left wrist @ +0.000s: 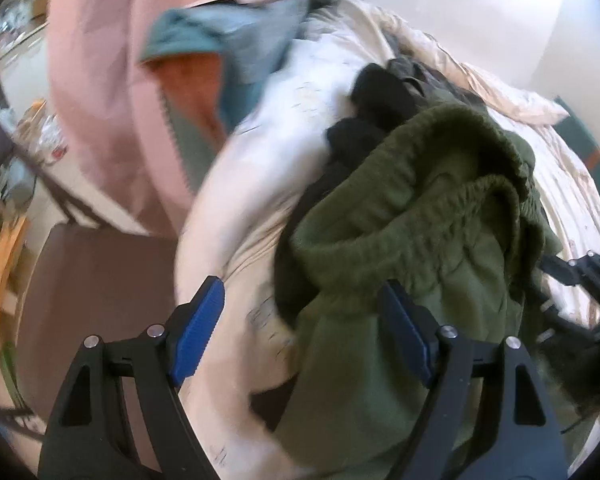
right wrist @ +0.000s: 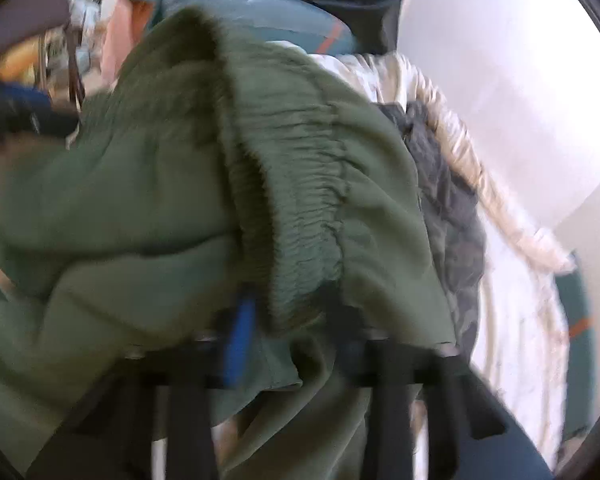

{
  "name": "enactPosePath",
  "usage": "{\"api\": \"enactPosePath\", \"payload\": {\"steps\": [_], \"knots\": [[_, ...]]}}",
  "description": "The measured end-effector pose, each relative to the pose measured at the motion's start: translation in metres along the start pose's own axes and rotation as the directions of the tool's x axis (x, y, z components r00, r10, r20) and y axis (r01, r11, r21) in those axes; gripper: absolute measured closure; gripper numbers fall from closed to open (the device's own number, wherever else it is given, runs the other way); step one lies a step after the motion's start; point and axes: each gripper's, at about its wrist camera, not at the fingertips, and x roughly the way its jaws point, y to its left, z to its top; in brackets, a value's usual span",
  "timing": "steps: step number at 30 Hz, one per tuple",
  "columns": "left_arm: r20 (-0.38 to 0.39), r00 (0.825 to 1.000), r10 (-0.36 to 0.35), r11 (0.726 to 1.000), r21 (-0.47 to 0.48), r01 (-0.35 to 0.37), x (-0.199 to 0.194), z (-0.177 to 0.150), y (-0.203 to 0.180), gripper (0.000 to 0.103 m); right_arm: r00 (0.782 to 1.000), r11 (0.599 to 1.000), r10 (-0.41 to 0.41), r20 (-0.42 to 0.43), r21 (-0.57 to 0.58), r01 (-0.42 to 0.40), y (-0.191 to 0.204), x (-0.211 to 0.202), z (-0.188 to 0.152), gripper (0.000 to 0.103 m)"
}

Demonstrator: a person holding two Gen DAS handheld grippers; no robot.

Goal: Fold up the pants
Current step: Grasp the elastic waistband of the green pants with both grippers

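Note:
Olive green pants [left wrist: 420, 232] with a gathered elastic waistband lie bunched on a white bed cover [left wrist: 260, 168]. My left gripper [left wrist: 302, 334] hovers over the near edge of the pants, its blue pads [left wrist: 198, 332] wide apart and pressing on nothing. The right gripper [left wrist: 580, 276] shows dark at the right edge, by the pants. In the blurred right wrist view the pants [right wrist: 160, 200] fill the picture. There my right gripper [right wrist: 290, 344] has waistband cloth pinched between its narrow-set jaws. The left gripper [right wrist: 12, 108] shows at the far left.
Black garments [left wrist: 372, 92] and a camouflage one [right wrist: 452, 220] lie on the bed behind the pants. A person in a pink top [left wrist: 112, 80] stands at the bed's left side. A brown seat [left wrist: 100, 280] is at lower left. A white wall [left wrist: 460, 20] rises behind.

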Motion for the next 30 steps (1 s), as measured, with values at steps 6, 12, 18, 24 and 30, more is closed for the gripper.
{"api": "enactPosePath", "payload": {"steps": [6,12,18,24,30], "knots": [[0.026,1.0,-0.005,0.997,0.082,0.003,0.004,0.012,-0.019,0.025,0.989,0.992,0.045,0.141,0.111,-0.061,-0.086,-0.078,0.041,0.099],[0.055,0.998,-0.033,0.988,0.153,0.025,-0.002,0.028,-0.041,0.023,0.993,0.995,-0.019,0.118,0.095,0.007,-0.134,-0.108,0.09,0.1],[0.028,0.973,-0.228,0.93,0.303,0.209,-0.029,0.018,-0.054,0.023,0.99,0.992,-0.084,0.117,0.099,0.072,-0.147,-0.122,0.106,0.1],[0.04,0.946,-0.322,0.891,0.351,0.288,-0.042,0.002,-0.033,0.023,0.982,0.988,-0.128,0.14,0.11,0.113,-0.163,-0.141,0.106,0.1],[-0.006,0.923,-0.385,0.846,0.397,0.356,-0.03,0.01,-0.06,0.023,0.975,0.987,-0.148,0.164,0.086,0.136,-0.166,-0.159,0.101,0.1]]}}
